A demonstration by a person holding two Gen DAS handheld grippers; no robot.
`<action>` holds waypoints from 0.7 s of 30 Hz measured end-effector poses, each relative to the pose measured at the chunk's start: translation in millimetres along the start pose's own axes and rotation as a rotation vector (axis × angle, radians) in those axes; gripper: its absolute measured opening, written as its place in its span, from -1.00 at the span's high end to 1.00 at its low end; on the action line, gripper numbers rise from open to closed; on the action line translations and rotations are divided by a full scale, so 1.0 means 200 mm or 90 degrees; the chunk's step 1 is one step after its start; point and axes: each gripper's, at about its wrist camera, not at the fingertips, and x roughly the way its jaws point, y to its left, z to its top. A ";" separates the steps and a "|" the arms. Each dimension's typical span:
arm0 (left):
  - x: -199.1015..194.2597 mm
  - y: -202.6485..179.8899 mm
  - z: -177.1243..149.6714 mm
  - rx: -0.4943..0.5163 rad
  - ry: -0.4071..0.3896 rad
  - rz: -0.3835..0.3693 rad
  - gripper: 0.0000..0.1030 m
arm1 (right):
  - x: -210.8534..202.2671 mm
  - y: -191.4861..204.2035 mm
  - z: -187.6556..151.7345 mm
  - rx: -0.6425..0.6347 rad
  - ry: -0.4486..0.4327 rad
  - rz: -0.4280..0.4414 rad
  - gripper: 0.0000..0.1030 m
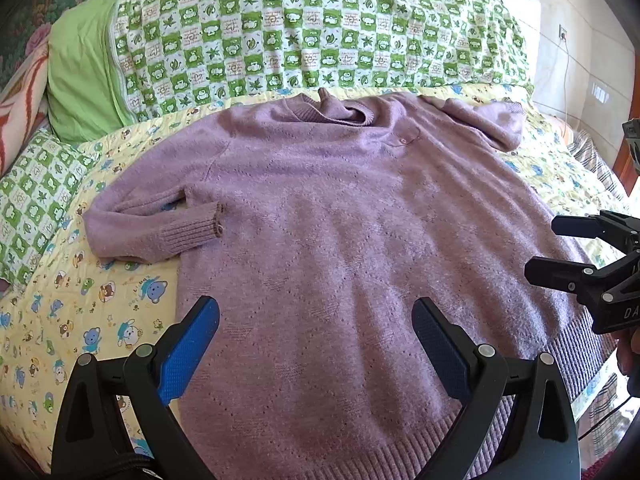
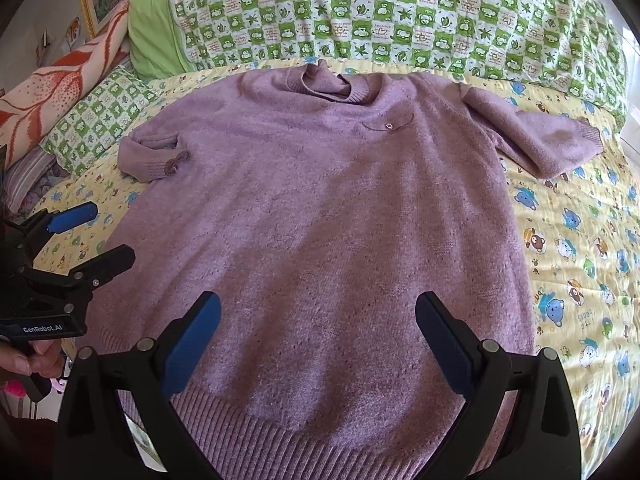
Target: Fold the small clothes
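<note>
Left wrist view shows the left gripper (image 1: pixel 316 344) at the bottom of the frame, its blue-padded fingers (image 1: pixel 188 350) spread wide apart over the lower body of the purple knitted sweater (image 1: pixel 320 220), holding nothing. Right wrist view shows the right gripper (image 2: pixel 318 344) the same way, fingers (image 2: pixel 192 348) parted and empty above the sweater's ribbed hem (image 2: pixel 304 440). Each gripper also appears at the side edge of the other's frame, jaws apart. Outward, the sweater lies flat, front up, filling the centre of both frames, collar (image 2: pixel 332 84) toward the top. One sleeve (image 1: pixel 160 220) is folded in at centre left, cuff touching the body; the other sleeve (image 2: pixel 532 136) lies out at upper right. Beneath is a yellow cartoon-bear bedsheet (image 2: pixel 580 248), with a green checked quilt (image 1: pixel 312 28) across the top and what may be a matching pillow (image 1: pixel 32 200) at the left edge
</note>
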 end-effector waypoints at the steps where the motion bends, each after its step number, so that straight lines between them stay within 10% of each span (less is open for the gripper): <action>1: 0.00 0.00 0.00 0.000 -0.001 -0.001 -0.89 | 0.00 0.00 0.00 0.002 0.000 0.001 -0.90; 21: 0.24 0.04 0.27 -0.025 0.025 0.001 -0.89 | 0.00 -0.44 0.15 0.130 -0.017 -0.025 -0.90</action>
